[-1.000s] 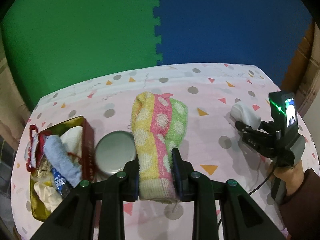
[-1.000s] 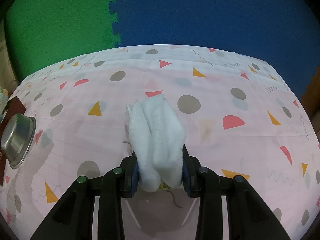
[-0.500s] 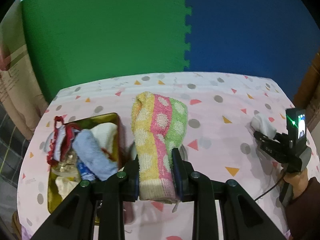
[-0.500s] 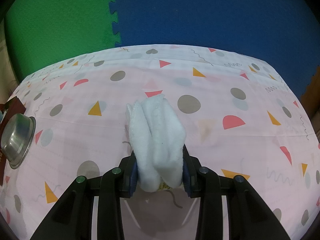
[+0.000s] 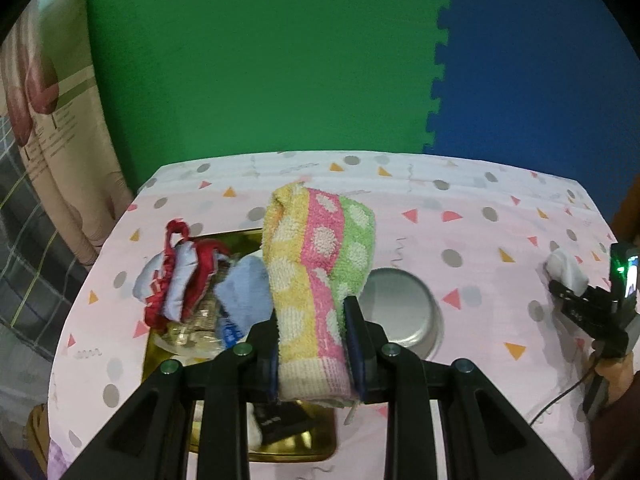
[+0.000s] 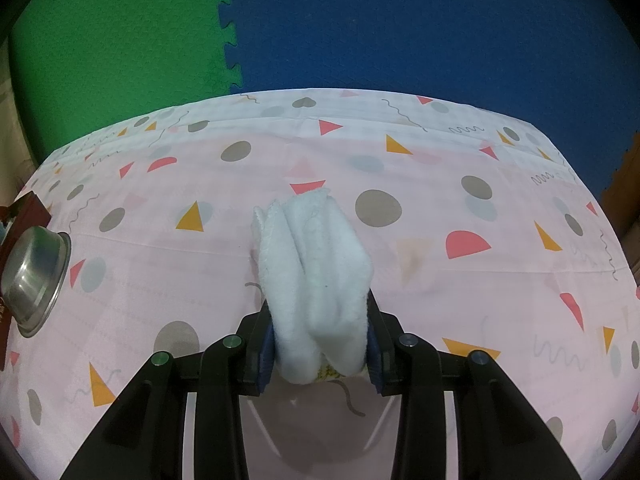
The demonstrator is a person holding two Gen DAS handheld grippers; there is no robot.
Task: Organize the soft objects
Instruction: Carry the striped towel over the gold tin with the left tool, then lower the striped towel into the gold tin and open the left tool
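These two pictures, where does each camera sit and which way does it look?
Left wrist view: behind the left claw, looking down at its striped towel over the gold tin; the right claw and hand show.
Right wrist view: behind the right claw, on its white cloth; no body shows.
Shared: steel bowl, white cloth.

Left gripper (image 5: 314,346), clamped on the striped dotted towel (image 5: 316,276): carried leftward across the table since a second ago, from a place beside the gold tin (image 5: 236,444) to one directly over it. Steel bowl (image 5: 400,312): formerly seen left of the hanging towel, now right of it. Tin contents: formerly off to the left, now just behind and beneath the towel.
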